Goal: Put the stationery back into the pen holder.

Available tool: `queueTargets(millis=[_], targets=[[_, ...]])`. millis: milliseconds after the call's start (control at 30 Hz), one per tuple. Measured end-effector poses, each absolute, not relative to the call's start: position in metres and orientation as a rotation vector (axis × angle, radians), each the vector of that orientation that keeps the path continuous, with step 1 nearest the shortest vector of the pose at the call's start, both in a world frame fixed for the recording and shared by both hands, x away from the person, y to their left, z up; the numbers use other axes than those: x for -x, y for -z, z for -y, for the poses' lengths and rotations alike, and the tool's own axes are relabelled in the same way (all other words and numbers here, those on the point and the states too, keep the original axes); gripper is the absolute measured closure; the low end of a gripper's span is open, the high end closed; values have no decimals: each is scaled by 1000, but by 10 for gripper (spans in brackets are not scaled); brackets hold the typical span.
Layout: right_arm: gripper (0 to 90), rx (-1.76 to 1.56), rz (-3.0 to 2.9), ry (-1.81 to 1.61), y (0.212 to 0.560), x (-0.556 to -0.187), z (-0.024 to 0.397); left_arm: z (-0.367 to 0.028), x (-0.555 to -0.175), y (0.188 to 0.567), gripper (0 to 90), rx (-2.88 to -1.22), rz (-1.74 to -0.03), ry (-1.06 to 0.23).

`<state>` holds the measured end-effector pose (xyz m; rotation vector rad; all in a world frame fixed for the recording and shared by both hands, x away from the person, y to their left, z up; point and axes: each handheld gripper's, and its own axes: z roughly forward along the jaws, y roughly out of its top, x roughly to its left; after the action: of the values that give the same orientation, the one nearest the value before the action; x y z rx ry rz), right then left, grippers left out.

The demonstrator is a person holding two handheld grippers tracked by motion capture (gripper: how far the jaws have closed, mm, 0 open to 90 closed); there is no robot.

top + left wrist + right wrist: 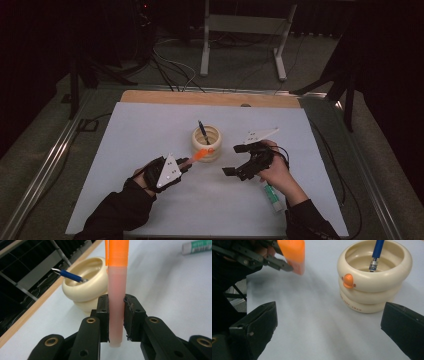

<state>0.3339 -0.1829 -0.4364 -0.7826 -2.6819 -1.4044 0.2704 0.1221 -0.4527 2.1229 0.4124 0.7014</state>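
Observation:
My left gripper (186, 164) is shut on an orange highlighter (200, 154), pinching its pale barrel (116, 307) while the orange cap end points toward the cream ringed pen holder (207, 142). That holder (86, 285) has a blue pen (202, 131) leaning inside it. My right gripper (236, 159) hovers just right of the holder with its jaws spread wide and nothing between them (329, 335). In the right gripper view, the holder (374, 277) with an orange duck bill stands ahead, and the left gripper's orange highlighter (293, 255) hangs at upper left.
A white-and-green marker (273, 194) lies on the white sheet (150, 125) under my right wrist, seen too at the left gripper view's top right as a marker (197, 246). A wooden board edge (210, 98) runs behind the sheet; table legs and cables stand beyond.

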Motion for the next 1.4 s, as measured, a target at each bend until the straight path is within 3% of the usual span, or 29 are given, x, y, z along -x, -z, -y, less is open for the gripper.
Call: queueTargets(millis=[533,1400], targets=[[8,782,2690,1411,446,-329,185,-132,-290,434,766,-1971,-525,-533],[8,805,2653,1487,446,-328,192,-132,-330,418,765,-1805,-654,-365]])
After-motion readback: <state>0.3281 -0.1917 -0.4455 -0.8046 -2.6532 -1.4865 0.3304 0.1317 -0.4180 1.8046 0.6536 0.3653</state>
